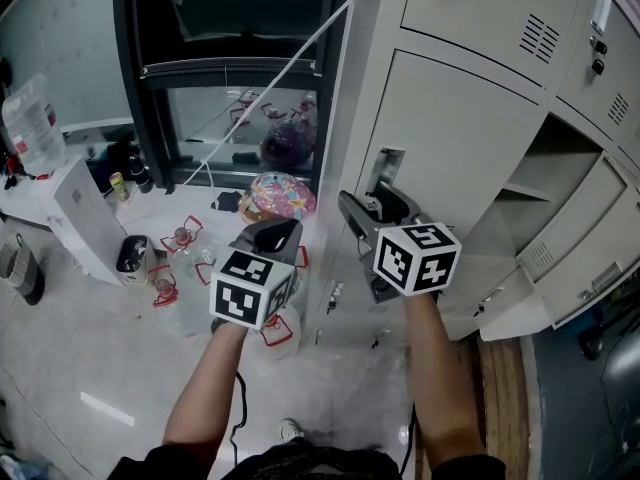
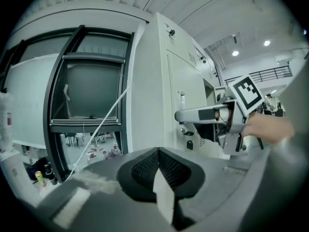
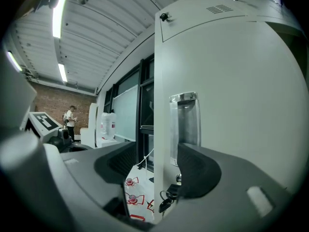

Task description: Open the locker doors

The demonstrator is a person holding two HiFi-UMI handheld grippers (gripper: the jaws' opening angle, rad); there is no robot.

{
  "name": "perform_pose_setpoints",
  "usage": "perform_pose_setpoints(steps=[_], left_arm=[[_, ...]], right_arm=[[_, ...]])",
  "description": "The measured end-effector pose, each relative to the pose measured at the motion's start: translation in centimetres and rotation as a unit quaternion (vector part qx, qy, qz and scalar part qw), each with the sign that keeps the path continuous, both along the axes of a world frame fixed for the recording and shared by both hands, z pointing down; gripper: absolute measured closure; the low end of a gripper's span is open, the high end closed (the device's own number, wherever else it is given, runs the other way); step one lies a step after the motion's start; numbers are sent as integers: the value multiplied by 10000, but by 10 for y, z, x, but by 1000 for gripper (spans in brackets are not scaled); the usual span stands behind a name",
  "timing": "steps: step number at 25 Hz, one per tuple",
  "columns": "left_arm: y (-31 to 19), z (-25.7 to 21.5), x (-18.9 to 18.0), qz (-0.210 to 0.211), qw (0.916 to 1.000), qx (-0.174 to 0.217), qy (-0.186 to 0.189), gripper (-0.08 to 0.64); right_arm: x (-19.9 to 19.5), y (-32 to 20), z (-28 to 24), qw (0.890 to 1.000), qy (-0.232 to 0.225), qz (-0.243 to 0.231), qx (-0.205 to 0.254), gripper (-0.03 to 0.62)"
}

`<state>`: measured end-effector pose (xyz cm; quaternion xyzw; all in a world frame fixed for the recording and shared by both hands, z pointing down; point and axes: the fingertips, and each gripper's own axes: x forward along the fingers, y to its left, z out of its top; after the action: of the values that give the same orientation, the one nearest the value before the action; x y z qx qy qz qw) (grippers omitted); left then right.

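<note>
A white bank of lockers (image 1: 470, 88) fills the right of the head view. Its middle door (image 1: 450, 138) is closed, with a recessed metal handle (image 1: 388, 163) near its left edge. My right gripper (image 1: 372, 206) is held up at that handle. In the right gripper view its jaws (image 3: 157, 170) are open and straddle the door's left edge beside the handle recess (image 3: 184, 124); a gap shows at the left pad. A key (image 3: 166, 199) hangs in the lock below. My left gripper (image 1: 275, 233) hangs left of the lockers, shut and empty (image 2: 158, 170).
Two lower locker doors (image 1: 560, 258) at the right stand open. A dark-framed window (image 1: 230, 68) with a slanting white cord (image 1: 260, 98) is behind. Bottles on red markers (image 1: 180, 238), a colourful bundle (image 1: 283, 193) and a white box (image 1: 75, 213) sit on the floor to the left.
</note>
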<state>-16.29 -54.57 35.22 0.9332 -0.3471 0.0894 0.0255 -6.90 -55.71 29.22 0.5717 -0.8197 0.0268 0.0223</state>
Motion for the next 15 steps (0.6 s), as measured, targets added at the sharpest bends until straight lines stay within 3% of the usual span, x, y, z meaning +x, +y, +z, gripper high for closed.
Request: perform_pose_setpoints(steps=[15], left_arm=[[45, -17, 22, -555, 9984, 122, -11, 561]], right_arm=[[-3, 52, 0, 9970, 28, -774, 16, 375]])
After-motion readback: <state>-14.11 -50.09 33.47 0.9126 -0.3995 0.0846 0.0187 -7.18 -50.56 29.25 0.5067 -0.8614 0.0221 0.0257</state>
